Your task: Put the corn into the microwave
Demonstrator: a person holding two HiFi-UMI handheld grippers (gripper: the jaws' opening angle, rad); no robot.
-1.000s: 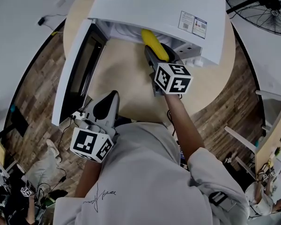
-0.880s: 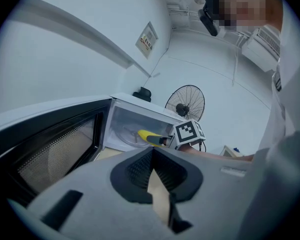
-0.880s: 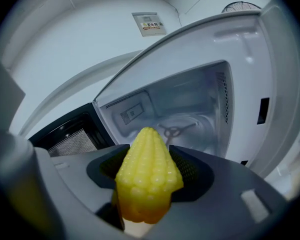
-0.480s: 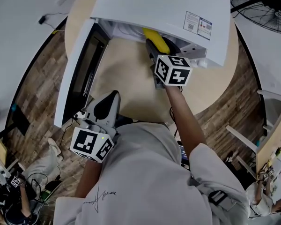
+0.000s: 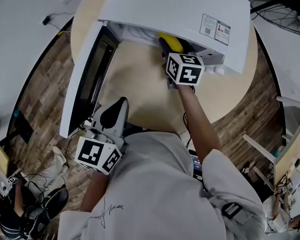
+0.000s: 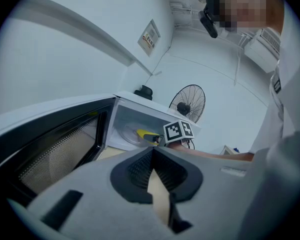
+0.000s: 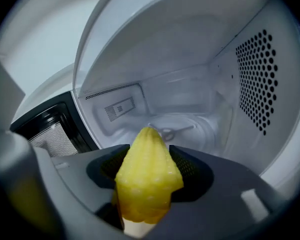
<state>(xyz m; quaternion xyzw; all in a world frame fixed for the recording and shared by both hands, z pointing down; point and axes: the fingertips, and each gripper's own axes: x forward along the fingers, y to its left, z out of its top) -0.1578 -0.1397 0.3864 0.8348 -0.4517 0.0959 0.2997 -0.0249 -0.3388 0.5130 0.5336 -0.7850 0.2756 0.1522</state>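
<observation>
Right gripper view has the right gripper at the mouth of the open microwave, its fingers pinching the corn, whose tip is aimed at the turntable; I would go deeper, low and level, clear of the perforated wall, and loosen only above the turntable; the left gripper, fingers pressed together on nothing, hangs near the door.
</observation>
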